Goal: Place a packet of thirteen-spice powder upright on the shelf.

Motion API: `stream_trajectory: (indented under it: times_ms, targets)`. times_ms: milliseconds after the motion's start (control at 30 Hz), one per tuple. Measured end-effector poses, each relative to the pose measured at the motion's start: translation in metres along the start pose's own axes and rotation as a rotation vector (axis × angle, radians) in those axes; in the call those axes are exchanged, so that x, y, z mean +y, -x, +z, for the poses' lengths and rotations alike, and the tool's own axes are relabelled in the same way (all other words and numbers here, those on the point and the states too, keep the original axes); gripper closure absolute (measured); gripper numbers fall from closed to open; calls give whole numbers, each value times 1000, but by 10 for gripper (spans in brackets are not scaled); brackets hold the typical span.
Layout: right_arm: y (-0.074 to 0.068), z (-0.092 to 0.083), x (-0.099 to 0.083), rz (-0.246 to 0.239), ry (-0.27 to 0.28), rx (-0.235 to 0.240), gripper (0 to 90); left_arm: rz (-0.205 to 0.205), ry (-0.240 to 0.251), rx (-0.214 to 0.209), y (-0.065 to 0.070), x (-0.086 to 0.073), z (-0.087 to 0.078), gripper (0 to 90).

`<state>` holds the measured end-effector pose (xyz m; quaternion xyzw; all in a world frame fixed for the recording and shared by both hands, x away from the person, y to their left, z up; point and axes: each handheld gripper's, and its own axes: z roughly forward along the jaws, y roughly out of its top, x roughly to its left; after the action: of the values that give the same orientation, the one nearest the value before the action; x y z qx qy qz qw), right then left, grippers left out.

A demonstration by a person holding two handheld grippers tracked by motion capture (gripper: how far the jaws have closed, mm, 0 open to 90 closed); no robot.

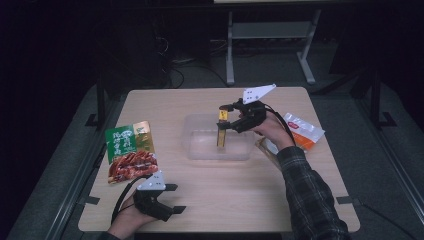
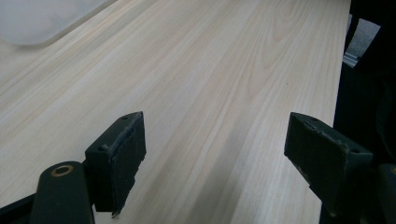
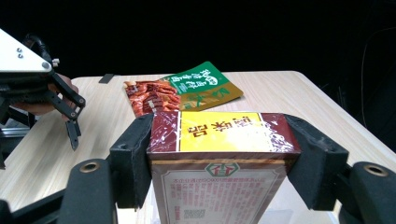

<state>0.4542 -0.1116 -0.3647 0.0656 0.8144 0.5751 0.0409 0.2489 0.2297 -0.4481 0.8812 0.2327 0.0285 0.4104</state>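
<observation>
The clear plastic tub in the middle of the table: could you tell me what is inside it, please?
The clear plastic tub has the lower end of a tall maroon-and-yellow box reaching into it, clamped by the right hand-held gripper. Otherwise it looks empty; whether the box touches the floor is hidden.

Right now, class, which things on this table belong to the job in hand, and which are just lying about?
In the job:
- right gripper, shut on the box
- box, held upright over the bin
- clear plastic bin

Lying about:
- green food pouch, flat at the table's left
- white and orange pouch, at the right
- left gripper, open above bare table
</observation>
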Motion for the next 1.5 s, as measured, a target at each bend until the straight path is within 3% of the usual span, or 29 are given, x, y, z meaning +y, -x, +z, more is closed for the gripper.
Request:
stream_trajectory:
  times_ms: [367,833,1100,1367,1500]
  targets:
    - [9,15,-17,2,-79,22,314,-27,-9,10,3,-7,-4,201]
    - [8,22,-20,-1,-155,-27,298,-15,-17,3,3,-5,-2,201]
    - [8,19,-18,19,-141,-60,230,-17,-11,-3,2,-4,-1,201]
    - [-8,6,0,58,-125,-93,181,-13,-7,1,-1,-2,-3,201]
    - [-22,3,9,86,-166,-111,171,-5,-6,-3,-3,2,-2,201]
